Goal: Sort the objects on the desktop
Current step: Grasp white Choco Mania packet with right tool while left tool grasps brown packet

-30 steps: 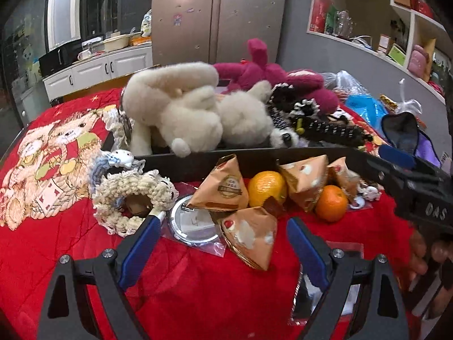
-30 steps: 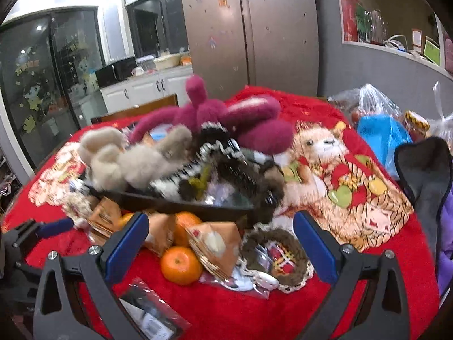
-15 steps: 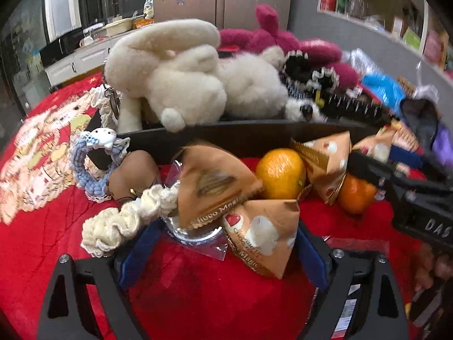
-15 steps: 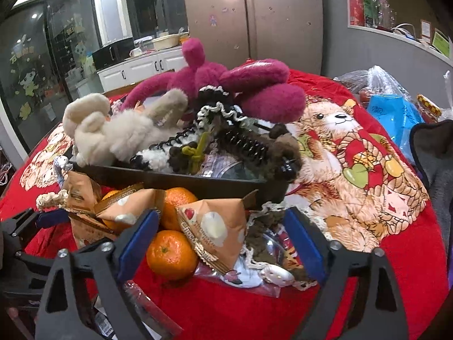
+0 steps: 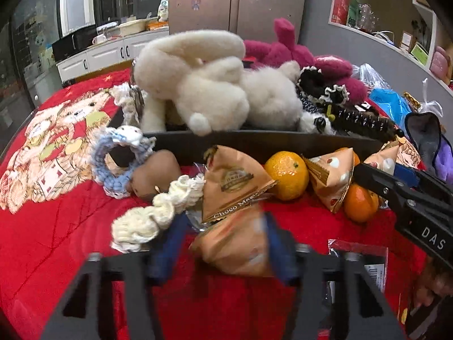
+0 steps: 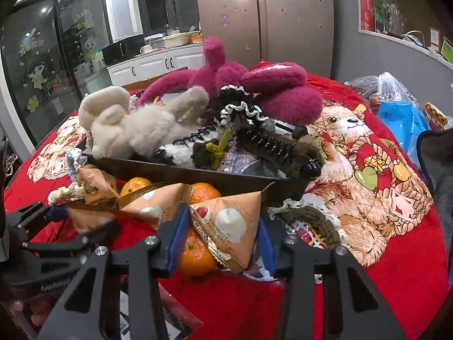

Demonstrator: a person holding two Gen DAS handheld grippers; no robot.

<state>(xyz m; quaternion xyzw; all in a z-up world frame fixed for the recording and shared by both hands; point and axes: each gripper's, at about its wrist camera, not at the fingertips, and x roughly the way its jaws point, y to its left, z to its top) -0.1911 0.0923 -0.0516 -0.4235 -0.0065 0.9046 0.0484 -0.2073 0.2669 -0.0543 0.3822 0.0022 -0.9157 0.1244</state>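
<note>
My left gripper [image 5: 223,243] is shut on an orange triangular snack packet [image 5: 235,246] on the red cloth; the view is blurred. My right gripper [image 6: 223,235] is shut on another orange snack packet [image 6: 229,226], with a mandarin [image 6: 195,257] just behind its left finger. More snack packets [image 5: 232,184] and mandarins [image 5: 287,171] lie in front of a black tray [image 5: 254,143] piled with a cream plush rabbit [image 5: 203,85], a magenta plush [image 6: 254,85] and hair clips [image 6: 269,141].
A cream scrunchie [image 5: 155,215], a blue crocheted ring [image 5: 119,164] and a brown pouch [image 5: 155,175] lie left of the packets. Plastic-wrapped items [image 5: 368,263] lie near my right gripper. Blue and clear bags [image 6: 402,113] sit at the far right.
Both grippers moved forward and closed, each onto a snack packet. The left one shoved the cream scrunchie aside.
</note>
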